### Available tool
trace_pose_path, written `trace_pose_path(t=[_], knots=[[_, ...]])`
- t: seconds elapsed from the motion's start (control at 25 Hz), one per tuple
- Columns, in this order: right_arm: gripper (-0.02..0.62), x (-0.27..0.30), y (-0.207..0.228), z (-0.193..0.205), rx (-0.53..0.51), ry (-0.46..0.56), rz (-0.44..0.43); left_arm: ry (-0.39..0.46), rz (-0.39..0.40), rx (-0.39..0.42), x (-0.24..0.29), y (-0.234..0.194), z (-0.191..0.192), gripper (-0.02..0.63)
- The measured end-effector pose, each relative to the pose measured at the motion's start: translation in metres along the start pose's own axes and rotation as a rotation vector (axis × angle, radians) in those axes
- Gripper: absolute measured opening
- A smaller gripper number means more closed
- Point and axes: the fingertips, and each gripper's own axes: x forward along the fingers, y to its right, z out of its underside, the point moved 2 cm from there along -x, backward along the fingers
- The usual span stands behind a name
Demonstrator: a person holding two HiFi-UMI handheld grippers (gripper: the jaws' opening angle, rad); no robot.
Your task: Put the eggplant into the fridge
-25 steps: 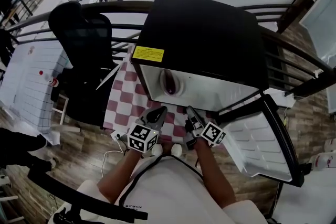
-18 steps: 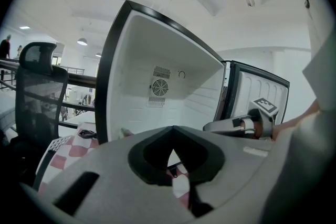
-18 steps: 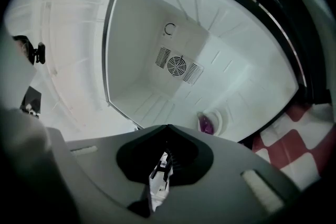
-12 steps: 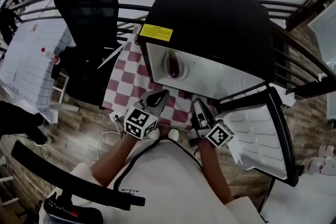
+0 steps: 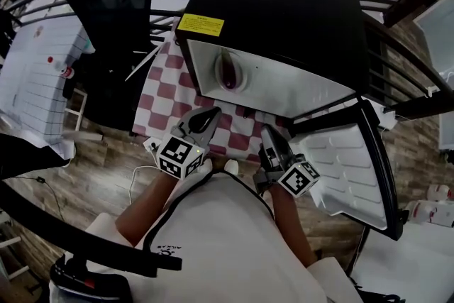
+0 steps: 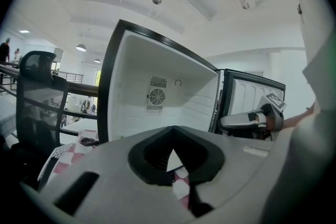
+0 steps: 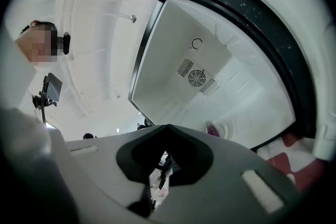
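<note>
The fridge (image 5: pixel 284 10) has 1 yellow label (image 5: pixel 201 25) with unreadable writing. The eggplant (image 5: pixel 228 72) lies inside. The left gripper (image 5: pixel 208 117) and the right gripper (image 5: pixel 271 137) are both pressed together, empty.

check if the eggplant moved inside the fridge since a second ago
No. The eggplant still lies on the white dish, at the same spot near the left wall of the fridge.
</note>
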Motion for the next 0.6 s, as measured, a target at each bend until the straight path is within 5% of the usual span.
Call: trace_pose_path(t=[0.6], knots=[[0.006, -0.003, -0.010, -0.008, -0.070, -0.013, -0.027, -0.007, -0.010, 0.001, -0.001, 0.001, 0.003, 0.005]])
